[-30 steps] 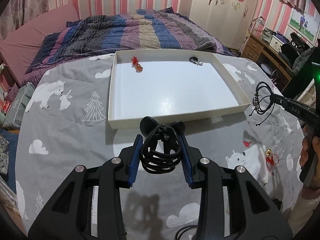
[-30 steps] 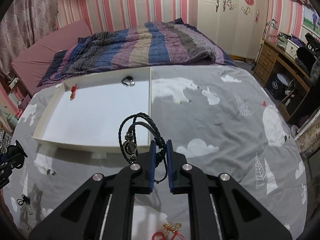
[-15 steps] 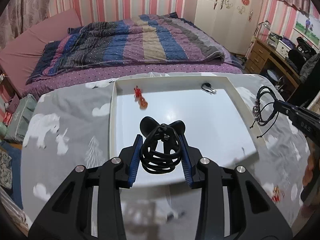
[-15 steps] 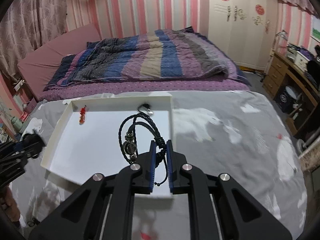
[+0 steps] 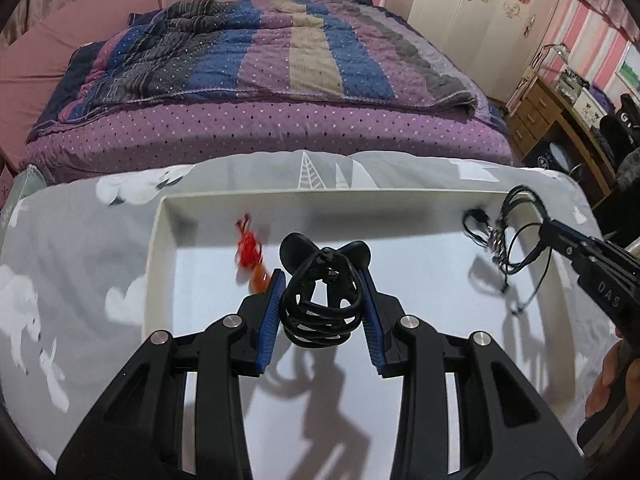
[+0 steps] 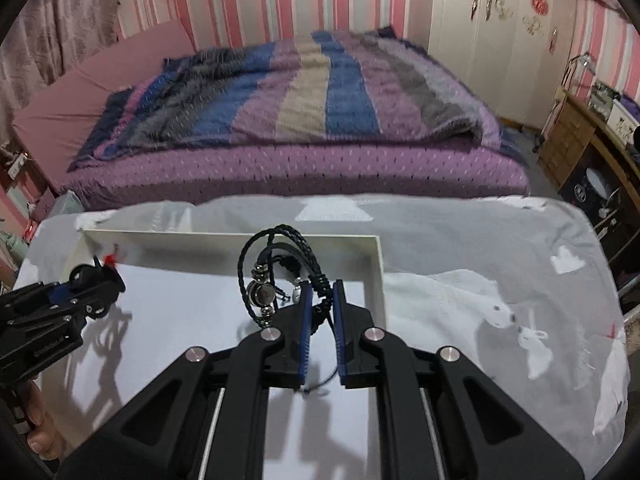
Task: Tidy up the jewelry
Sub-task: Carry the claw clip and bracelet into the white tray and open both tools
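Over the white tray [image 5: 156, 248] now, no longer short of it | left fingers [image 5: 276, 312] pinch black hair-tie bundle [image 5: 320, 304] | right fingers [image 6: 306, 320] pinch black bracelet [image 6: 260, 288]

You've carried both grippers forward from the bear-print cloth [image 5: 80, 280] to above the white tray [image 5: 156, 280]: left gripper [image 5: 322, 292] near the red charm [image 5: 248, 246], right gripper [image 6: 320, 300] by the tray's right wall.

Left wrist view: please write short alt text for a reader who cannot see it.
The left gripper holds a coiled black hair tie over a white tray on a grey bedspread. At right, the right gripper dangles a black cord bracelet; a red charm lies inside.
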Available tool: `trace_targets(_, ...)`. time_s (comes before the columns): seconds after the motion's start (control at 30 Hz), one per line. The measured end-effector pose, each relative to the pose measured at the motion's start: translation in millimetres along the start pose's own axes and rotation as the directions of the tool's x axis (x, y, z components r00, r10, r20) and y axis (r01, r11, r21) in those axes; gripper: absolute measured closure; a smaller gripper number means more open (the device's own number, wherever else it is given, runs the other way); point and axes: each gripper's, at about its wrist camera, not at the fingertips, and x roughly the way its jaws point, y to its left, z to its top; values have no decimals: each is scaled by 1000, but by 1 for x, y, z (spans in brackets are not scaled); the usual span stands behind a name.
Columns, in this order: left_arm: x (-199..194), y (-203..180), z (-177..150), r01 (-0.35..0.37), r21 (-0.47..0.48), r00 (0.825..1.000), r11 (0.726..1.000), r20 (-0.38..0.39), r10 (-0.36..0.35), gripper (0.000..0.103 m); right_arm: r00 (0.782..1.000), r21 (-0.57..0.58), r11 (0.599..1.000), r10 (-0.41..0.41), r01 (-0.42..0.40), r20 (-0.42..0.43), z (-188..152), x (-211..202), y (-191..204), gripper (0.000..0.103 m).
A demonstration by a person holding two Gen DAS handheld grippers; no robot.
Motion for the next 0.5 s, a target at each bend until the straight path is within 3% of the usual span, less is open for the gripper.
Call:
trace_targets(0.13,21,-5,5,-9,13,999,1000,-30,10,67,998,-18,999,-39,38,-45,3,26,2,93)
trace_targets(0.4,25,-12,10,2,14,999,1000,-35,-1,67,993,-83,994,-84,77,-87,7,40,12,93)
trace_targets(0.47,21,-11,9,3,13,999,1000,-33,-2,64,990,-118,988,-110,99,-92,7,43,17,92)
trace_targets(0.5,19,-9,9,6,11,1000,1000,-29,-6,58,988,-126,987,-117,104,-99,7,44,18,92)
